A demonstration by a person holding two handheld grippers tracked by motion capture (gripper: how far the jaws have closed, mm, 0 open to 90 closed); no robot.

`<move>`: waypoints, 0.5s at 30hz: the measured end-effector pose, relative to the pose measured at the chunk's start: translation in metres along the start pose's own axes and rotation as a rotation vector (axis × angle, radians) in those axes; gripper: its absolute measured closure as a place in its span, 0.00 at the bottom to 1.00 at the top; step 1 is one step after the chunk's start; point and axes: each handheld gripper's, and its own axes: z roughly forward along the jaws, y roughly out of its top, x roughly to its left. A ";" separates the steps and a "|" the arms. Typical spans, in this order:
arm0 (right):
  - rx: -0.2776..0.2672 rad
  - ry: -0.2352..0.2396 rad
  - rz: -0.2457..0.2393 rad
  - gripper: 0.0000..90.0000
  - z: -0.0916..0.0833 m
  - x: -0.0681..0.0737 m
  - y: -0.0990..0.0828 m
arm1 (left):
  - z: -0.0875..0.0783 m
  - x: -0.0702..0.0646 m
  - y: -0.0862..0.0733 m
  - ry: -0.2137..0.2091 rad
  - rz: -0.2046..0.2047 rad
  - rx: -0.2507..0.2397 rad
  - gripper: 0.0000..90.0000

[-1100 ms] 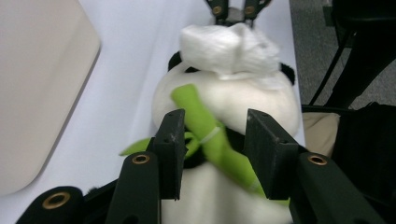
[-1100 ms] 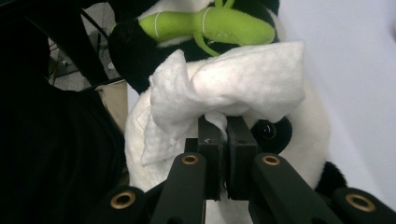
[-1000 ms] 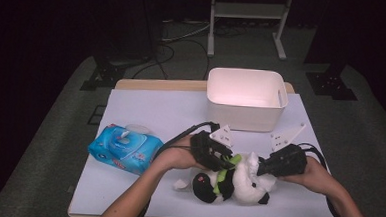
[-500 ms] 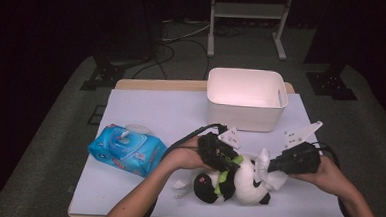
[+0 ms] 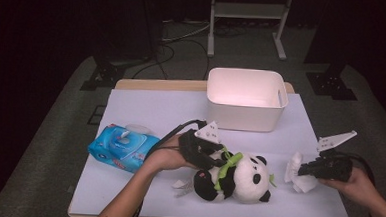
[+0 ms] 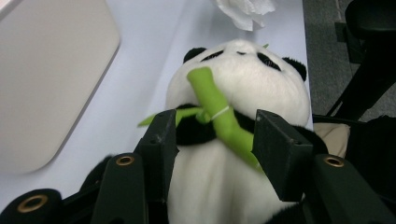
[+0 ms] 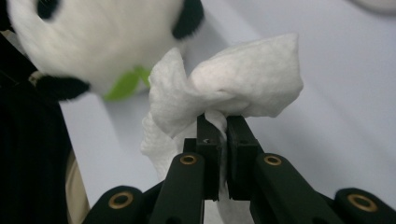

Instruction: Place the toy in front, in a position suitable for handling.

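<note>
Landmark: panda, lying on its side near the table's front edge, head to the right.

1. Wipes pack, blue, well left of the panda. Not in use.
2. Left gripper, at the panda's belly. Jaws have just been opening; they stand either side of the body and the green bamboo stalk, not visibly squeezing. Judgement: close again on the body so the toy stays steady.
3. Bin, white, behind the panda. Likely where the used wipe goes.
4. Wipe, crumpled, just right of the panda's head, off it.
5. Right gripper, clenched on the wipe's gathered end. Judgement: bring the loose fold back to the fur with light strokes, keeping the jaws off the plush.
</note>
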 end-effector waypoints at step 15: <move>0.012 -0.033 0.020 0.77 -0.010 0.002 -0.013 | -0.016 0.003 -0.030 0.031 -0.058 -0.019 0.48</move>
